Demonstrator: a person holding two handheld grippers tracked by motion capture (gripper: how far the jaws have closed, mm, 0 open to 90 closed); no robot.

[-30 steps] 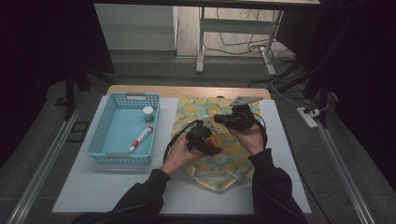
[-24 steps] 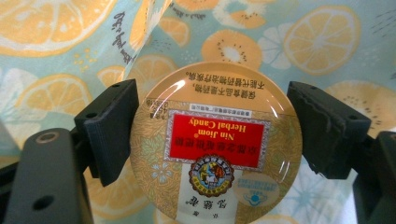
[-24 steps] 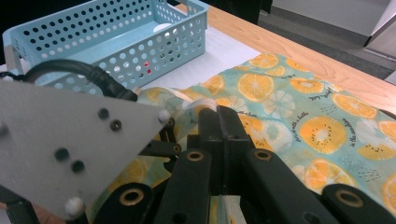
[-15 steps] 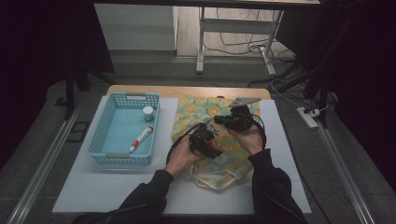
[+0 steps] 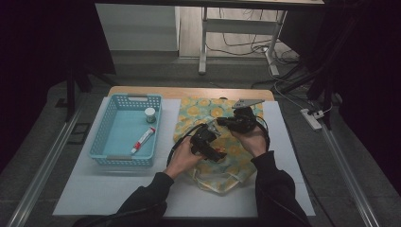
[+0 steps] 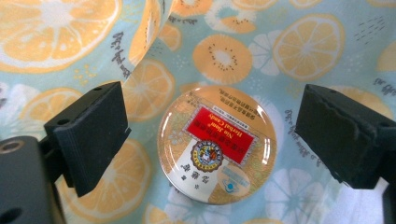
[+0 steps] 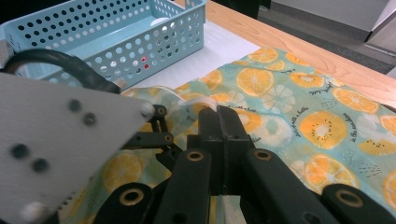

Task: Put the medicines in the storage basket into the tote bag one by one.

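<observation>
A round candy tin [image 6: 217, 144] with a red label lies flat on the citrus-print cloth bag [image 5: 215, 111]. My left gripper [image 6: 217, 135] points down over the tin. Its jaws have just been opening, and the tin lies between them with a gap on each side. From above, the left gripper [image 5: 213, 149] sits over the bag's middle with the tin's red label [image 5: 218, 152] at its tip. My right gripper [image 5: 222, 124] is shut on a fold of the bag's white-hemmed edge [image 7: 205, 105] and holds it raised off the table.
A light blue perforated basket [image 5: 125, 97] stands left of the bag and holds a small white jar [image 5: 150, 114] and a red-and-white tube [image 5: 143, 140]. A white mat [image 5: 94, 189] covers the wooden table [image 5: 189, 92]. The basket's wall [image 7: 116, 42] is close behind the raised fold.
The left hand has shifted only slightly over the bag. The right hand keeps still with the fold in its jaws.
</observation>
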